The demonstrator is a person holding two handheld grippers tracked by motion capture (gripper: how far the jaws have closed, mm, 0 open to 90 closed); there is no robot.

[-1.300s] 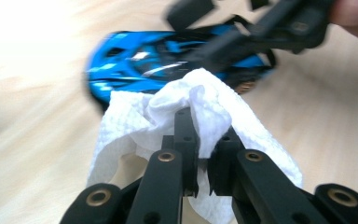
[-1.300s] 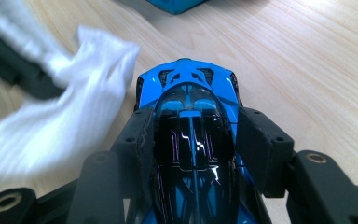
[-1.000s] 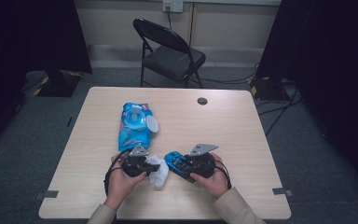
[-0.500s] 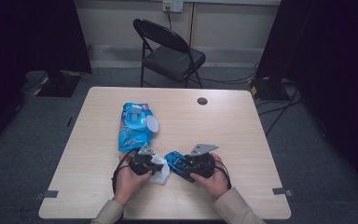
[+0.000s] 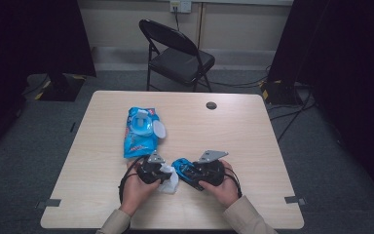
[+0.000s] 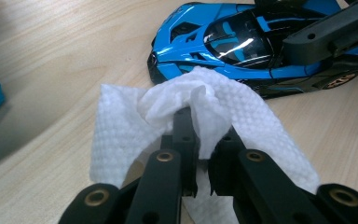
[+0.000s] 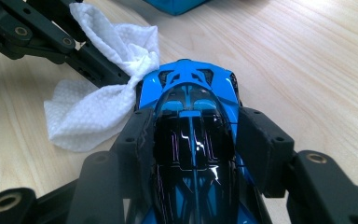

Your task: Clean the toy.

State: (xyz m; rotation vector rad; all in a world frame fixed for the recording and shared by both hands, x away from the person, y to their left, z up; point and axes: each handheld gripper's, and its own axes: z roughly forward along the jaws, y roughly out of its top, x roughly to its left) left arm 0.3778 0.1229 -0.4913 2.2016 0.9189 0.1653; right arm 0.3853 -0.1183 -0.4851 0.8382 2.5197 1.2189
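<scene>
wiping step in hand. left tool (image 6: pixel 198 135) pinched tight on a bunched white wipe (image 6: pixel 186 105), its fold touching the nose of the blue toy car (image 7: pixel 191 135). right tool (image 7: pixel 193 140) clamps the car's sides, low on the desk (image 5: pixel 253 131). next, likely: drag wipe over hood while car stays steady.

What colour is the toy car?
Bright blue with a black roof and trim; the toy car shows best in the right gripper view.
</scene>
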